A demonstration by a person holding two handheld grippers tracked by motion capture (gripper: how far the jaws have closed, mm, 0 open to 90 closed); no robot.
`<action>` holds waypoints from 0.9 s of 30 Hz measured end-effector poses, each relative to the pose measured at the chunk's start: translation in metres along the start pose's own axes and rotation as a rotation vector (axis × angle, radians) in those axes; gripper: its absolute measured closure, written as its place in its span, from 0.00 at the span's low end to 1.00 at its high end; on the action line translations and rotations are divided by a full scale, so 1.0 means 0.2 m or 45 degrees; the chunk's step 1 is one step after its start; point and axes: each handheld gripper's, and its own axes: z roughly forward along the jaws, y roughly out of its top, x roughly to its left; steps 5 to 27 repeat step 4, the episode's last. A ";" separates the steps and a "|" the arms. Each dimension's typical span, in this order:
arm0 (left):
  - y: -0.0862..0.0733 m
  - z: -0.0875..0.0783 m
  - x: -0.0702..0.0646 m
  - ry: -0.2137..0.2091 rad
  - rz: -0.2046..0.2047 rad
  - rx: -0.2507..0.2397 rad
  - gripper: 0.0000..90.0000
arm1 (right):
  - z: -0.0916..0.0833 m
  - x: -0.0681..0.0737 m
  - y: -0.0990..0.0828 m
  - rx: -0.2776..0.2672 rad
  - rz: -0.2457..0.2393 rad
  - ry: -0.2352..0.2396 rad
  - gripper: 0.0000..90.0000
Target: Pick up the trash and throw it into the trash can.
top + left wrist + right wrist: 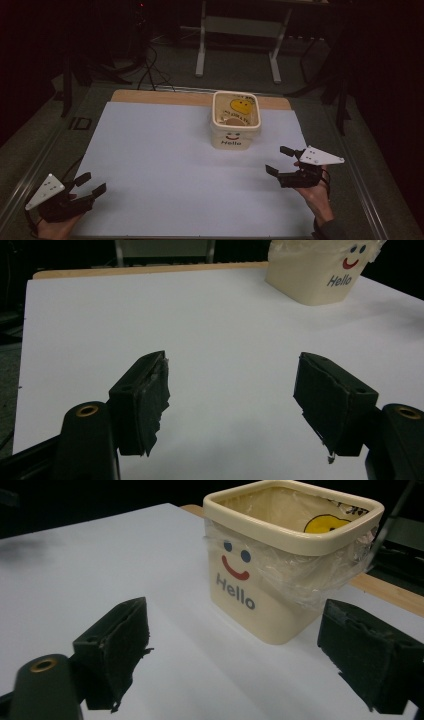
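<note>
A cream square bin [235,135] with a smiley face and the word "Hello" stands at the back middle of the white sheet [165,160]. A clear plastic liner with a yellow smiley hangs inside it. The same bin [280,580] looms close in the right gripper view, and sits far off at the upper right as the bin [320,275] in the left gripper view. My left gripper [90,184] rests open at the front left corner, holding nothing. Toward the right edge, my right gripper [279,160] is open too, pointing left at the bin, a short way from it.
The white sheet lies on a wooden board [150,96] on a dark table. Behind the table stand a white metal frame [237,37] and loose cables [150,70] on the floor. The surroundings are dark.
</note>
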 end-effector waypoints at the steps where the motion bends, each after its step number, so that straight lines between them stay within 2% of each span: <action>1: 0.00 0.00 0.00 -0.001 -0.001 -0.001 0.33 | 0.00 0.00 0.00 0.000 0.000 -0.001 0.14; 27: 0.00 0.00 0.00 0.002 -0.005 -0.004 0.33 | 0.00 0.00 0.00 -0.003 -0.004 0.001 0.14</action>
